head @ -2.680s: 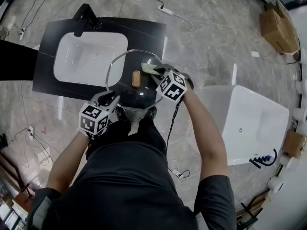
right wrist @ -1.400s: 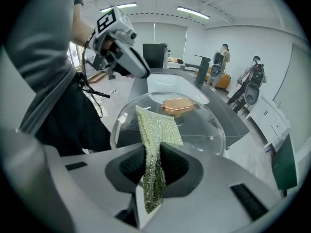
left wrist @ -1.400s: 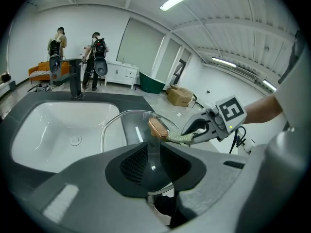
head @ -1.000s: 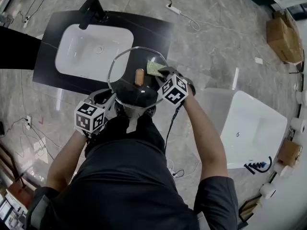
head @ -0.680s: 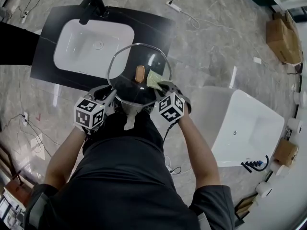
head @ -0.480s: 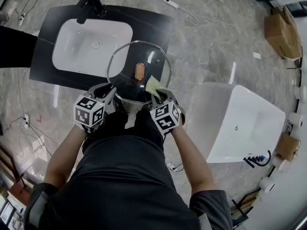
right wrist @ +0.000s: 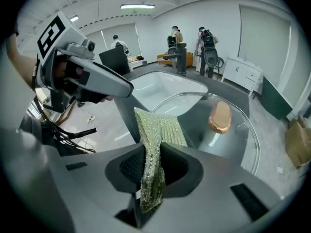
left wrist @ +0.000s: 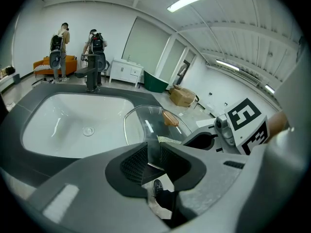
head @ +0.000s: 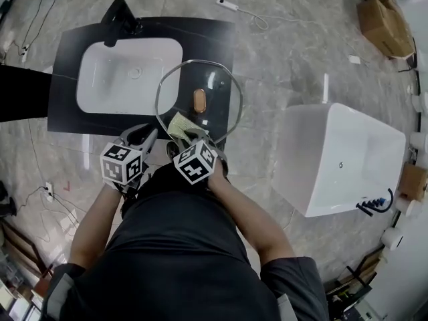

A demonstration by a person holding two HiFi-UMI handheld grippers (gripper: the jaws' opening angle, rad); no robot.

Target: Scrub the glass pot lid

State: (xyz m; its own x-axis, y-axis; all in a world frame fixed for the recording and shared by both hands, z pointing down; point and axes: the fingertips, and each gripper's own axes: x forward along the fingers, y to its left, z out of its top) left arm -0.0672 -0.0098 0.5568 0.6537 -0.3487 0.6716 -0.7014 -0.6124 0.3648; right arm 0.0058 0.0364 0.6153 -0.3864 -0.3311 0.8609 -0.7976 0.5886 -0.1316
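Near one sink (head: 127,72), left gripper (left wrist: 149,152) clamps one glass lid (head: 215,111); right gripper (right wrist: 151,165) pinches one scouring cloth (right wrist: 158,127).

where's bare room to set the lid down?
The basin, in front of the faucet, is bare. The counter is bare at its back-right corner. Crowded at the near rim of the lid: left gripper, right gripper and cloth.
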